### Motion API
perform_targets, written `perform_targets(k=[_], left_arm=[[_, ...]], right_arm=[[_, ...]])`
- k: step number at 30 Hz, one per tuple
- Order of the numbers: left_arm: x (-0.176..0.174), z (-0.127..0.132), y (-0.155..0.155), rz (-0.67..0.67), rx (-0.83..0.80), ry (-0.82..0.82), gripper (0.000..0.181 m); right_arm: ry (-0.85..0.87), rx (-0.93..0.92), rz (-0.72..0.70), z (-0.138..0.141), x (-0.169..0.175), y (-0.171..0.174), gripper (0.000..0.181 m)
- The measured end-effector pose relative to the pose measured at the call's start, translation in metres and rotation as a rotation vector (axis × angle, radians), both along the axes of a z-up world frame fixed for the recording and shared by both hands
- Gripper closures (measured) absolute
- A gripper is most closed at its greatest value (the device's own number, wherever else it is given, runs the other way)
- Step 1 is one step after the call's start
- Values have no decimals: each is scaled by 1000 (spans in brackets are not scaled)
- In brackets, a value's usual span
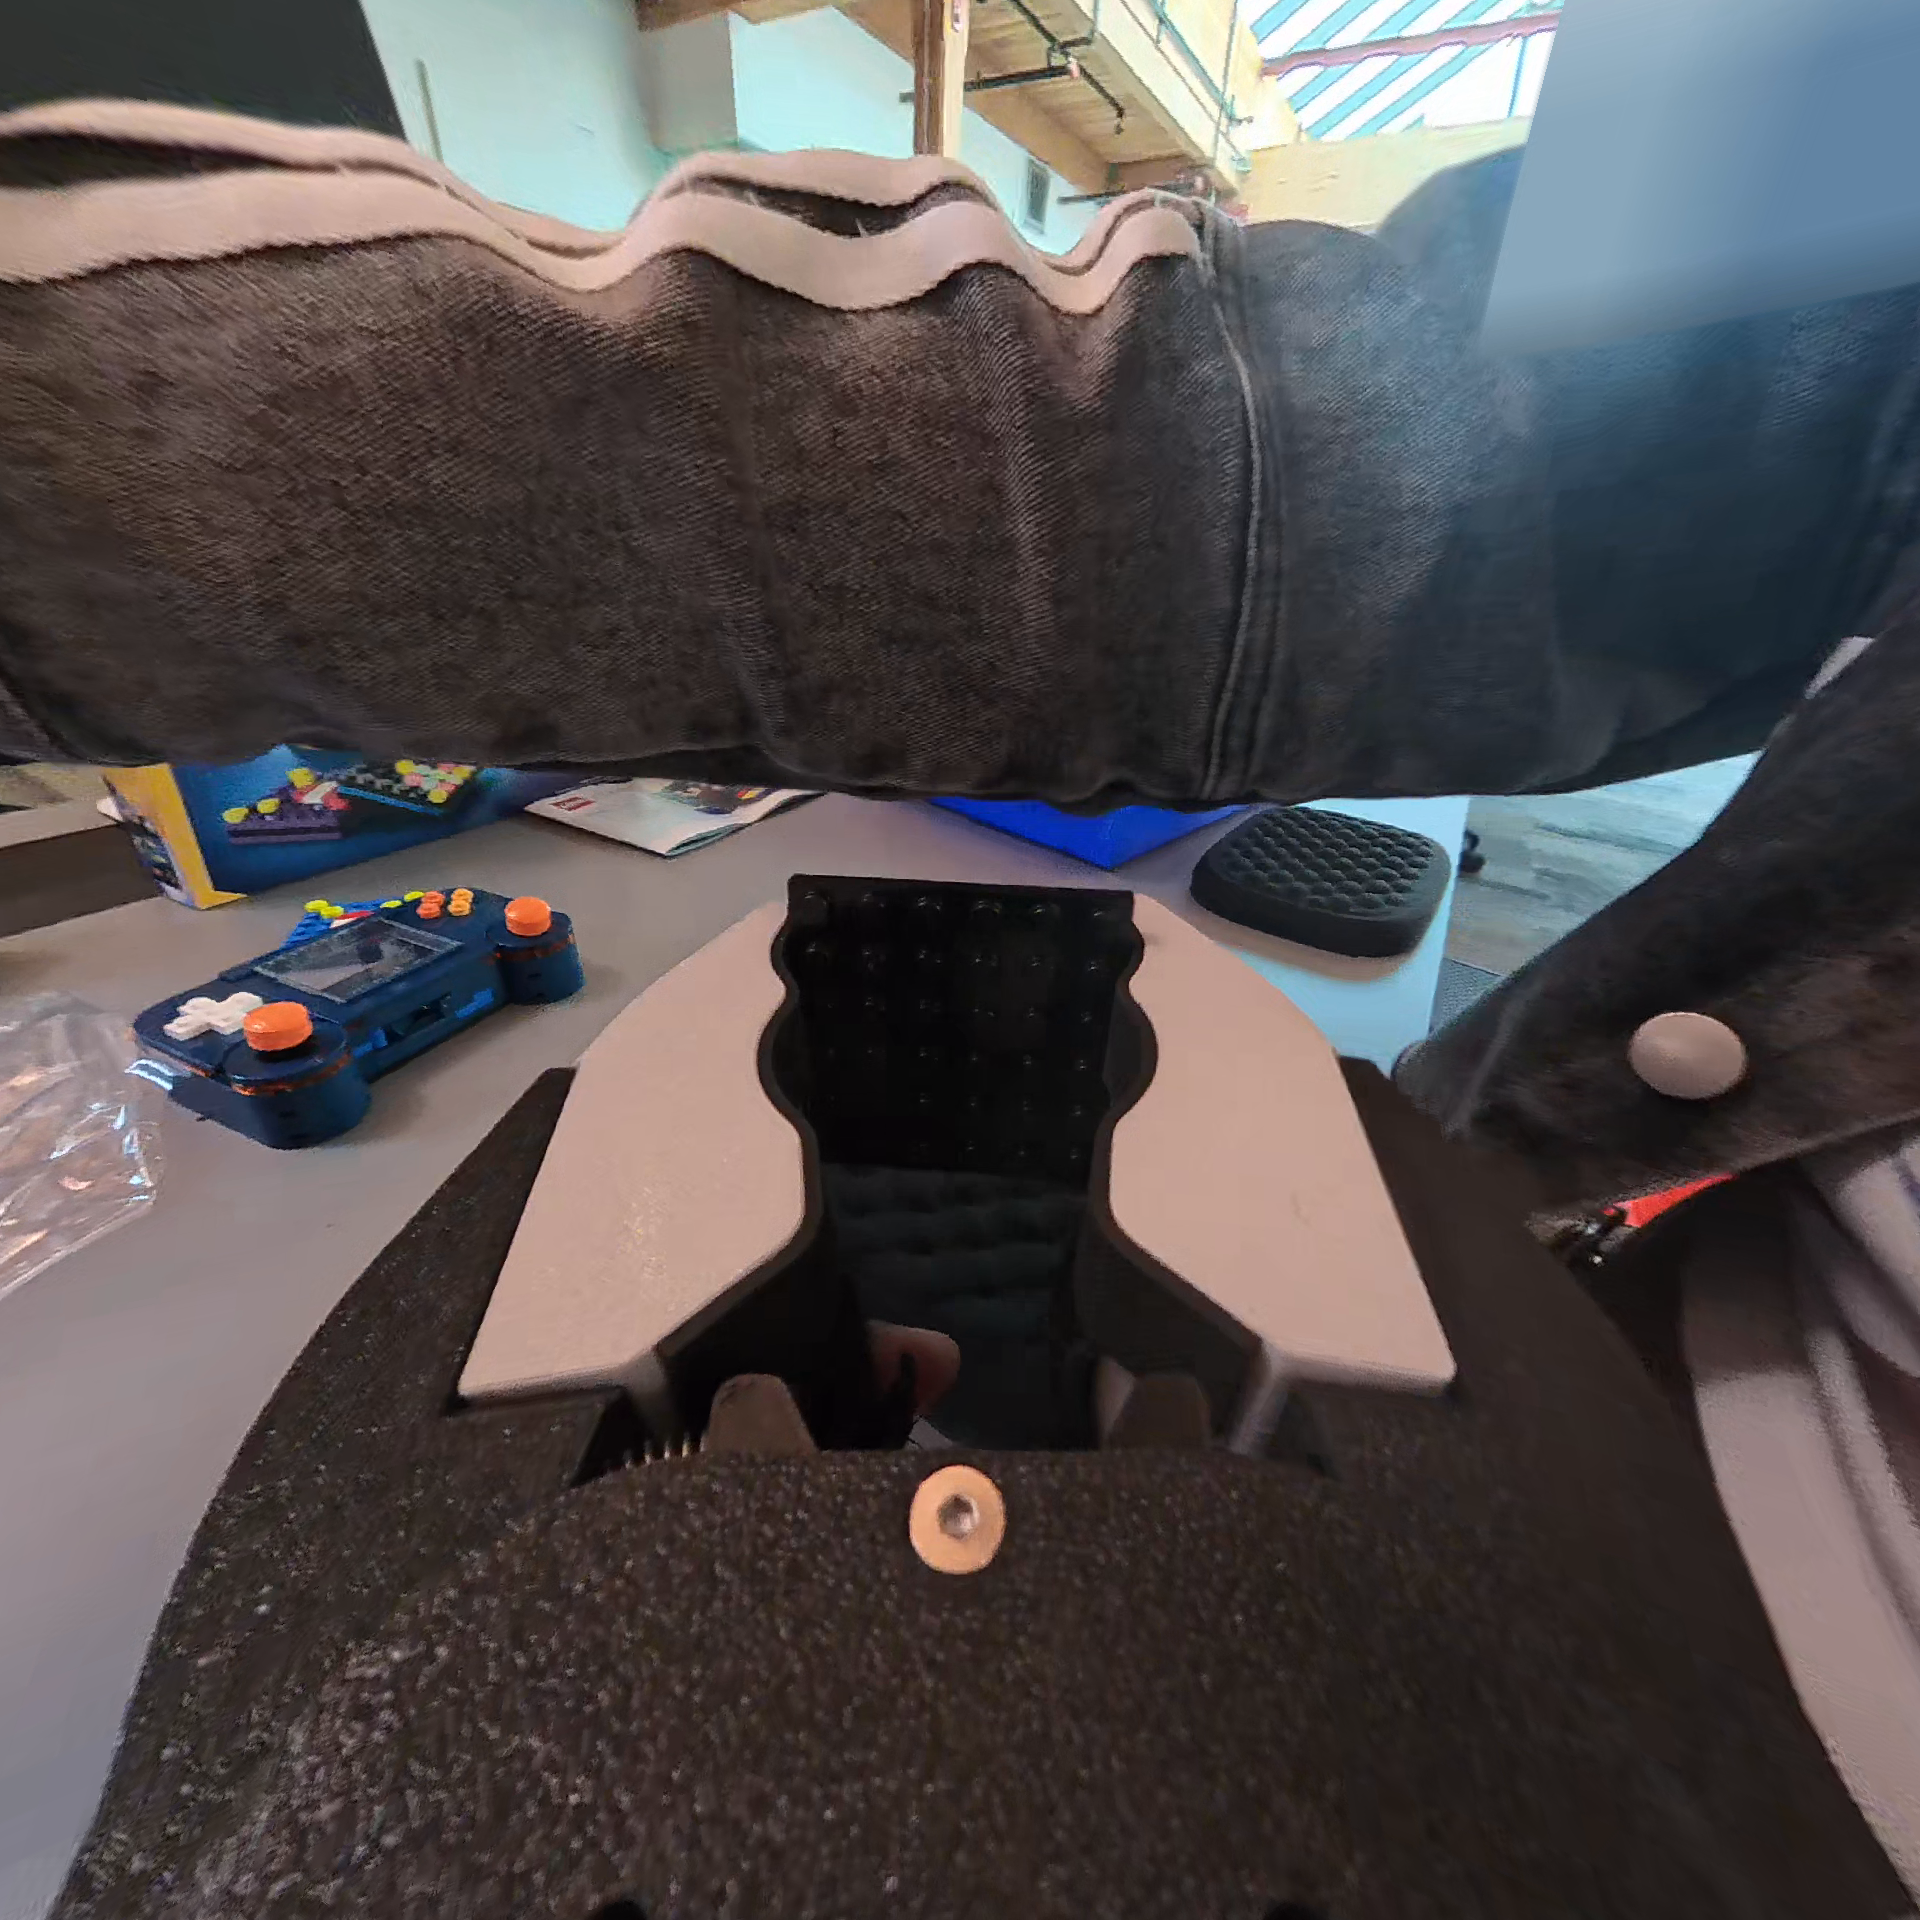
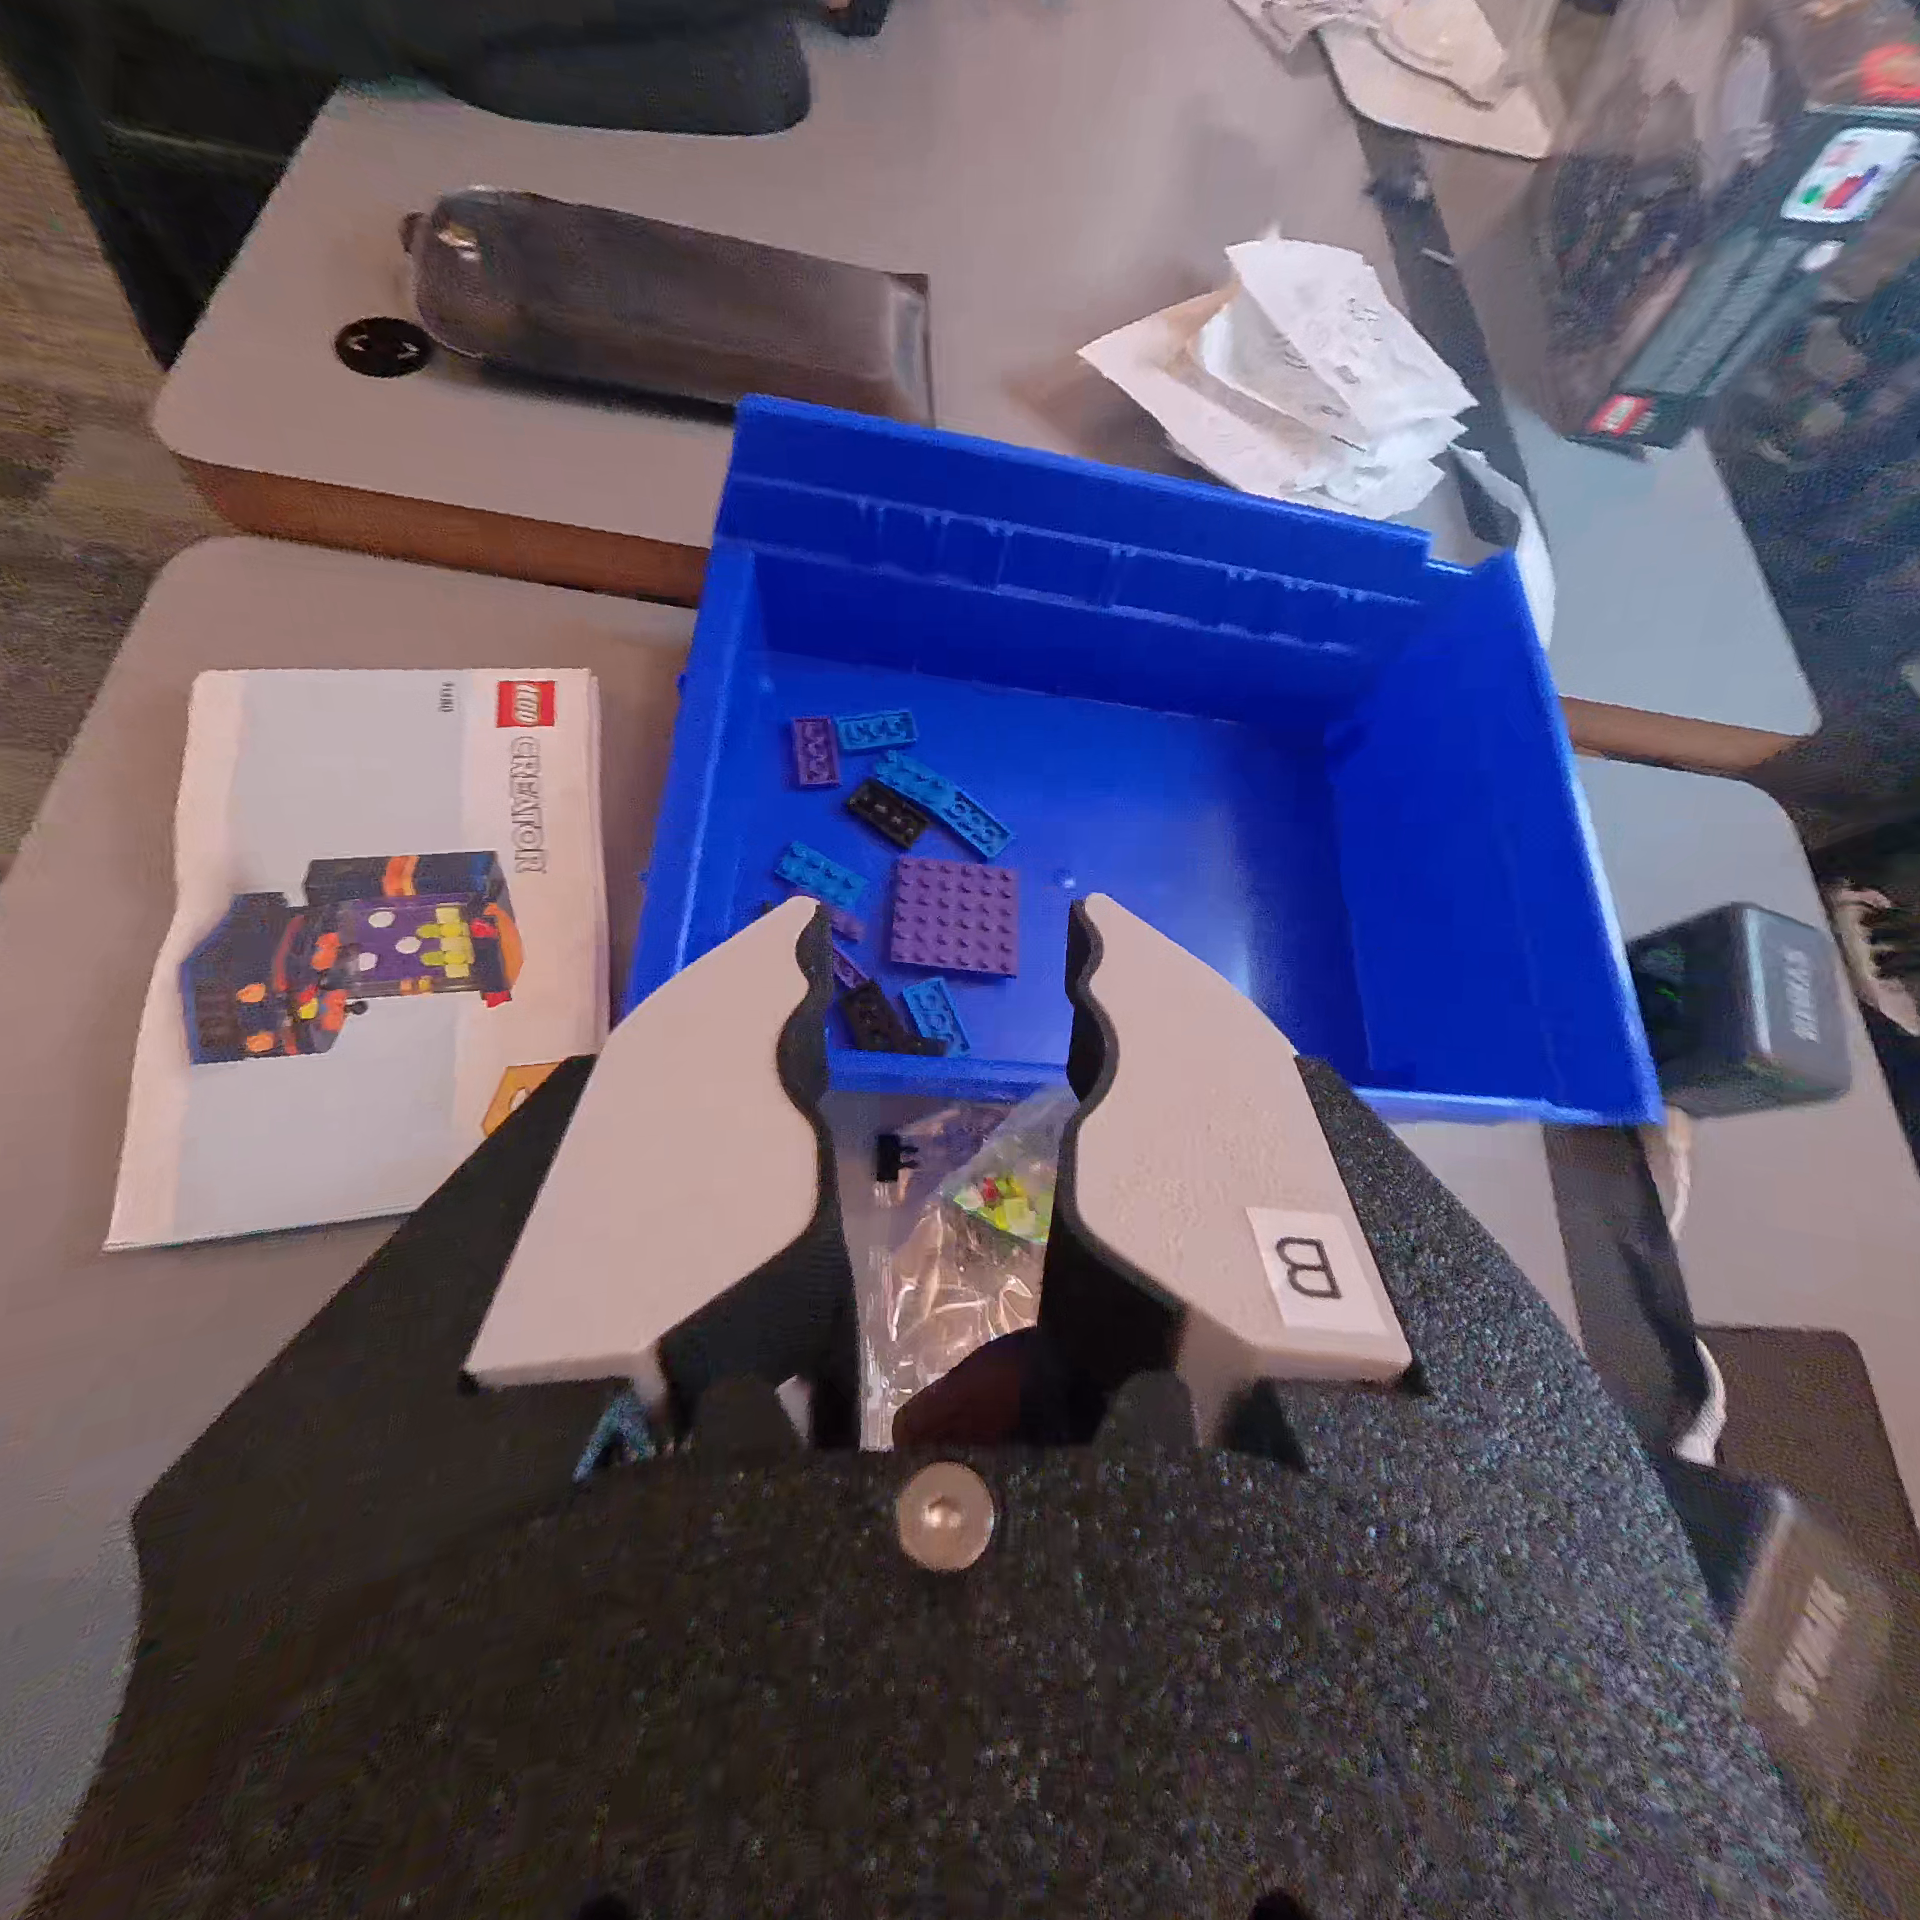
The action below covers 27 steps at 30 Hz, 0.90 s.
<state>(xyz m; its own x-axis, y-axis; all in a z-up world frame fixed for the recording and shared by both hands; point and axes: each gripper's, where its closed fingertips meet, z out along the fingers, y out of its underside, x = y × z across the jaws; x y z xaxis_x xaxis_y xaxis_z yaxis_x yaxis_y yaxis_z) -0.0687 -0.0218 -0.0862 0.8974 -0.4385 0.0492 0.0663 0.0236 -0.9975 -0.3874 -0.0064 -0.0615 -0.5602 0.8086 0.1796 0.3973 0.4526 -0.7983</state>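
Two hand-held grippers: our right hand-held gripper (image 2: 945, 914) gapes empty above the blue bin (image 2: 1475, 831); left hand-held gripper (image 1: 956, 914) gapes under a sleeve (image 1: 727, 499)

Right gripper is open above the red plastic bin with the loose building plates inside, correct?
Not quite: the plastic bin is blue, not red, as the right wrist view shows. The right gripper is open above it, and loose building plates lie inside.

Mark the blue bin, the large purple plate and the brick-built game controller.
blue bin (image 2: 1455, 831), right wrist view, right inner wall.
large purple plate (image 2: 954, 916), right wrist view, studded top.
brick-built game controller (image 1: 358, 1013), left wrist view, dark blue body.
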Motion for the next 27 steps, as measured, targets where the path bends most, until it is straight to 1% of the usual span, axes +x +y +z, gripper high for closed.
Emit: perform_targets(k=[3, 6, 9, 12, 14, 16, 17, 19, 20, 21, 22, 23, 24, 26, 27], left_arm=[[9, -3, -16, 26, -18, 29, 126], [12, -9, -34, 59, -16, 65, 126], [5, -12, -43, 88, -6, 99, 127], [-9, -7, -40, 118, 6, 109, 127], [-16, -2, -35, 129, 40, 117, 127], [-20, 4, -26, 135, 89, 137, 127], [-22, 5, -20, 146, 98, 161, 127], [-26, 6, -3, 168, 105, 215, 127], [-25, 9, 5, 168, 123, 217, 127], [-21, 13, 12, 138, 154, 198, 127], [-13, 17, 16, 82, 189, 157, 127], [-7, 20, 20, 22, 199, 90, 127], [-3, 20, 25, -36, 180, -5, 127], [1, 25, 28, -166, 135, -243, 127], [2, 29, 26, -252, 120, -366, 127]], right_arm=[[16, 10, -68, 3, 12, 8, 140], [60, 12, -49, 10, 41, 3, 139], [105, 11, 20, 20, 94, -7, 139], [147, -53, 108, 28, 164, -17, 140], [140, -176, 139, 25, 212, -18, 141], [100, -370, 126, 15, 249, -16, 144], [57, -468, 115, 6, 265, -14, 144], [-29, -624, 138, -8, 292, -17, 146], [-46, -684, 148, -12, 301, -19, 145], [-40, -726, 148, -15, 306, -19, 147], [-1, -737, 149, -15, 310, -18, 150], [84, -717, 184, -11, 315, -17, 149], [206, -658, 198, -5, 319, -13, 150], [488, -453, 181, 5, 323, 1, 148], [609, -331, 154, 9, 324, 10, 149]])
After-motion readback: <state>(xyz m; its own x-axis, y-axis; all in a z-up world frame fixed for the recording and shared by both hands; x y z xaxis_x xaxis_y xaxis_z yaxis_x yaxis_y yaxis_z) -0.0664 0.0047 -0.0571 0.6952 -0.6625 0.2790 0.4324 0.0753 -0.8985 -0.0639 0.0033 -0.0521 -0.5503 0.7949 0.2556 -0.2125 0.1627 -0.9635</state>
